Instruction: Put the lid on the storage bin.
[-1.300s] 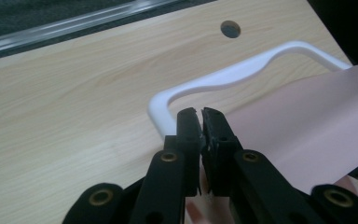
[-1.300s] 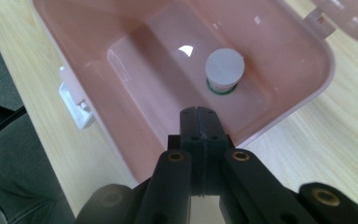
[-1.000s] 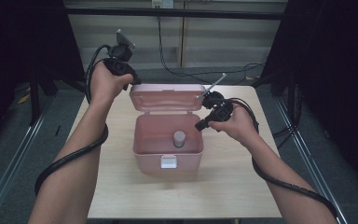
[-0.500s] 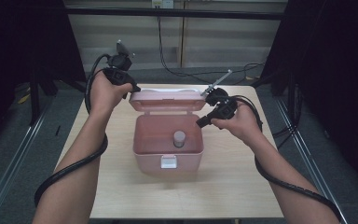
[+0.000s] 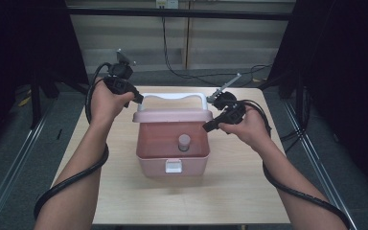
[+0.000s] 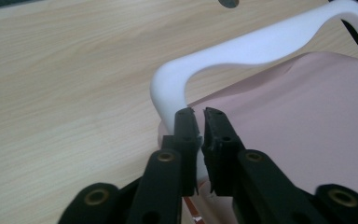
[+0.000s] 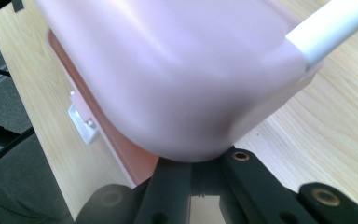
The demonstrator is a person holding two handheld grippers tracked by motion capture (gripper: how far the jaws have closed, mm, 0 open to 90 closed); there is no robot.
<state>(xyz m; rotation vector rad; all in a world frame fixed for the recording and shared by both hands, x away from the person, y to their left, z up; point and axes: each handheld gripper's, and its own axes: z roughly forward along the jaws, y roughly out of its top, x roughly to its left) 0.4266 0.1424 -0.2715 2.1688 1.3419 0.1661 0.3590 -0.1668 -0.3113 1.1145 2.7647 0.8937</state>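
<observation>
Item: pink storage box (image 5: pixel 172 148), centre of table (image 5: pixel 124 201), hinged lid (image 5: pixel 171 115) with white handle (image 5: pixel 172 97).

Progress: closing appears about half done. Lid stands tilted over the opening; box mouth is still exposed, with a capped bottle (image 5: pixel 184 142) upright inside. Front latch (image 5: pixel 174 166) is not yet engaged. Remaining, by judgement: lower lid fully, seat it, fasten latch.

Left gripper (image 6: pixel 198 112): at the lid's 10 o'clock corner; jaws have just been opening slightly, nearly together, a narrow gap, tips at the handle's bend, pressing on nothing visible.

Right gripper (image 5: pixel 210 126): at the lid's 3 o'clock edge, jaws closed; whether they pinch the rim cannot be told.
</observation>
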